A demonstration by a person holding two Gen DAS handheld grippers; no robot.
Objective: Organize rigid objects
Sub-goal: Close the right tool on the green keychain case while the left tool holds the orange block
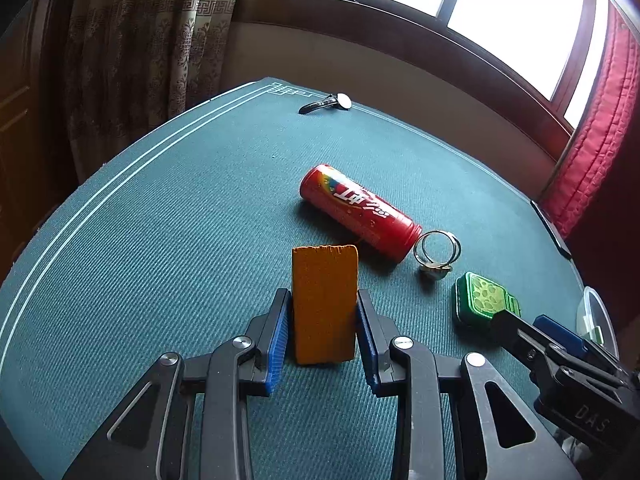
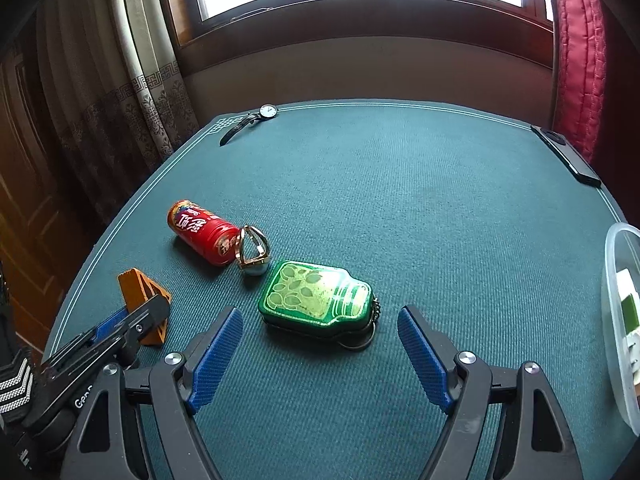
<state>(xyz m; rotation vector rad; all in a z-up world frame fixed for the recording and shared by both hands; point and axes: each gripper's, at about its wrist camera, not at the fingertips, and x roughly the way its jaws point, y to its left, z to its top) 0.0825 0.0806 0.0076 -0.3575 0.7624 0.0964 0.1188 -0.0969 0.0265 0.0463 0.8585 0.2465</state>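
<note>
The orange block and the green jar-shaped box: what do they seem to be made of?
Orange block: probably painted wood; matte, with a rough, chipped top edge. Green jar-shaped box: likely metal tin; its glossy printed lid reflects the window light.

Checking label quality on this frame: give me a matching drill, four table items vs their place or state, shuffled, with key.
Items:
1. orange wedge block
2. red can
3. green jar-shaped tin
4. wristwatch

Places or states:
A. at the far edge of the green table mat
B. between the fingers of the left gripper
C. lying on its side, beside a metal ring
D. just ahead of the open right gripper

Pairs: 1-B, 2-C, 3-D, 4-A
</note>
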